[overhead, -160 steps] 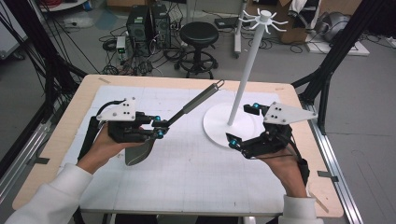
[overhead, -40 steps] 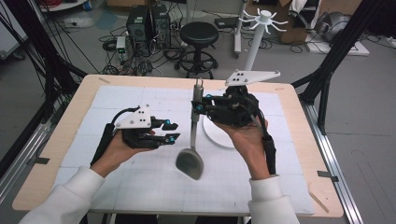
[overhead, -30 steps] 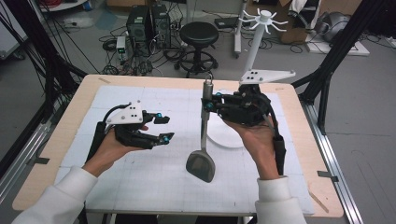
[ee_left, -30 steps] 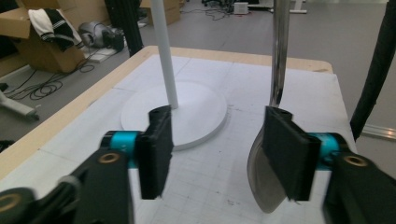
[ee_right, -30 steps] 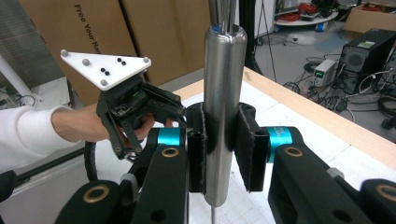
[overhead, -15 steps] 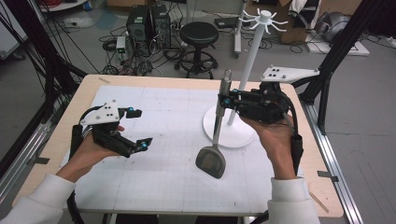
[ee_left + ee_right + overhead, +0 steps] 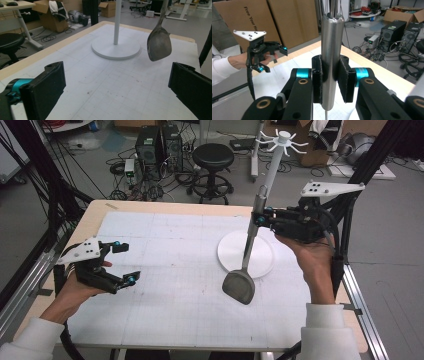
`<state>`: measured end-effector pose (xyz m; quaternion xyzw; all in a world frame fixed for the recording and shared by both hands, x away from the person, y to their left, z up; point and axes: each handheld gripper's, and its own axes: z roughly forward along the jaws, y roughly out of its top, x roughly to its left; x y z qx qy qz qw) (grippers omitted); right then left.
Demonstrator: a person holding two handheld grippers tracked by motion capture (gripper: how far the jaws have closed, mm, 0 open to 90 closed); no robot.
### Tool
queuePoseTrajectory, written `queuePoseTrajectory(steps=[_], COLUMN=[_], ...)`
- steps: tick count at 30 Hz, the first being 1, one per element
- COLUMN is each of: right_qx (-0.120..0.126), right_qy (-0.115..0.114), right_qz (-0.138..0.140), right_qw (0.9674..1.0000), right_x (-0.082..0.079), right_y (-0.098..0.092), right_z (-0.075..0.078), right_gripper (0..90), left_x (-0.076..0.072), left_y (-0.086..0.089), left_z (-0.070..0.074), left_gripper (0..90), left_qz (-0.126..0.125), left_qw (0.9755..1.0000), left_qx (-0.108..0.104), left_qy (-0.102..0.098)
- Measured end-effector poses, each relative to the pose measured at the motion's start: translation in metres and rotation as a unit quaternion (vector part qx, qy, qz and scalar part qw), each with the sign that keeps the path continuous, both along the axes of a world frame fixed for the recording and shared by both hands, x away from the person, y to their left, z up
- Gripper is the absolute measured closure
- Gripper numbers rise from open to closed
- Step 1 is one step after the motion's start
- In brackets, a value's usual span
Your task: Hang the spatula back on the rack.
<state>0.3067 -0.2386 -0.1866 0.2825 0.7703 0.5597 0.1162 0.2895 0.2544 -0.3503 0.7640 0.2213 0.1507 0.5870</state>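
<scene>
My right gripper [image 7: 261,216] clamped the grey metal spatula [image 7: 244,265], unhung beside the white hook stand [image 7: 272,175]; left gripper [image 7: 123,263] gaped empty.

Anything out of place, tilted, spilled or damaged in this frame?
Nothing stands out. The right gripper holds the metal spatula by its handle, blade hanging clear of the table. The white hanger stand is upright. The left gripper is open, holding nothing.
</scene>
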Motion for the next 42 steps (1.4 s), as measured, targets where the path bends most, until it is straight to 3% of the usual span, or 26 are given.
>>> queuePoseTrajectory(steps=[13,17,20,42], right_qx=[-0.010,-0.006,-0.005,0.010], right_qy=[0.001,0.002,0.002,0.016], right_qz=[-0.025,-0.029,-0.030,-0.033], right_qw=[0.9997,0.9996,0.9995,0.9993], right_x=[0.022,0.030,0.035,0.070], right_y=[-0.018,-0.024,-0.028,-0.045], right_z=[0.019,0.024,0.027,0.034], right_gripper=[76.9,76.9,76.9,76.8], left_x=[-0.002,-0.004,-0.004,0.005], left_y=[0.021,0.023,0.022,0.028], left_z=[-0.018,-0.022,-0.024,-0.024], left_gripper=[1.7,1.7,1.7,1.7], left_qz=[0.019,0.024,0.024,0.036], left_qw=[0.9996,0.9997,0.9996,0.9991], left_qx=[0.020,0.010,0.015,0.021], left_qy=[0.007,0.004,0.004,0.008])
